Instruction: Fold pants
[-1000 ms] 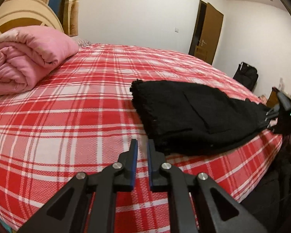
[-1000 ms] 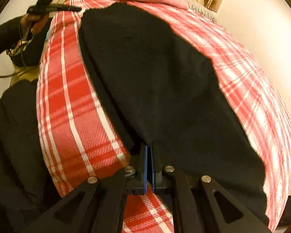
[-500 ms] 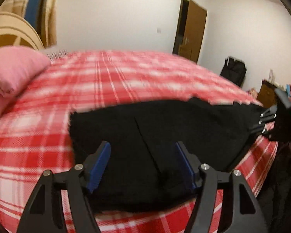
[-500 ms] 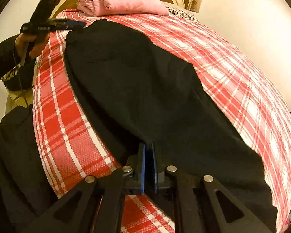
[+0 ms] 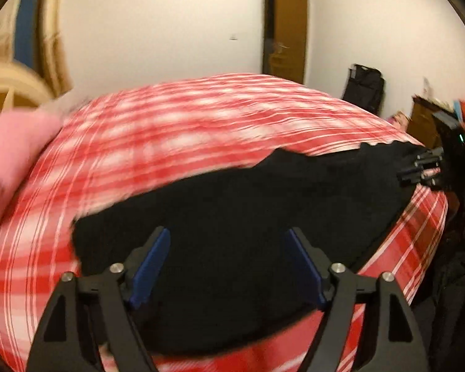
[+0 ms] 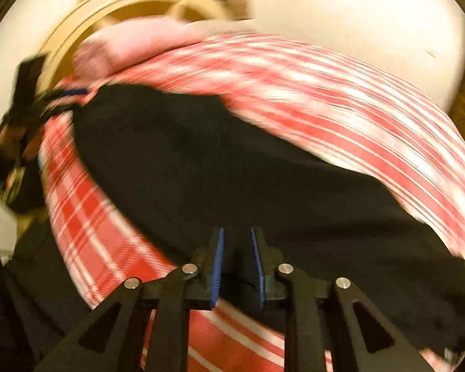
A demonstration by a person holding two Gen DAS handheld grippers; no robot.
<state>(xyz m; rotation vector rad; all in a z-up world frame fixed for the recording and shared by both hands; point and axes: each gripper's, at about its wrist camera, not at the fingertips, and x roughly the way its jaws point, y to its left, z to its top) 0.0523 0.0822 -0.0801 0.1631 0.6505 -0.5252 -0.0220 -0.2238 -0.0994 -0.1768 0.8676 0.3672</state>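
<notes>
Black pants [image 5: 263,217] lie flat along the near edge of a bed with a red and white plaid sheet [image 5: 170,139]. My left gripper [image 5: 227,235] is open wide just above one end of the pants, with dark cloth showing between its blue pads. At the opposite end my right gripper [image 6: 237,232] has its jaws slightly apart, low over the pants [image 6: 232,170] edge. Each gripper shows in the other's view: the right gripper [image 5: 424,167] at the far right, the left gripper [image 6: 55,99] at the far left. Both views are motion-blurred.
A pink folded quilt [image 5: 9,155] sits at the head of the bed by the round wooden headboard [image 6: 124,3]. A brown door [image 5: 285,31] and a black bag [image 5: 364,88] stand against the far wall. The person's dark clothing fills the space beside the bed edge.
My left gripper opened wide and moved from the bare sheet to over the pants' end. My right gripper, shut on the pants' edge before, now has its jaws parted.
</notes>
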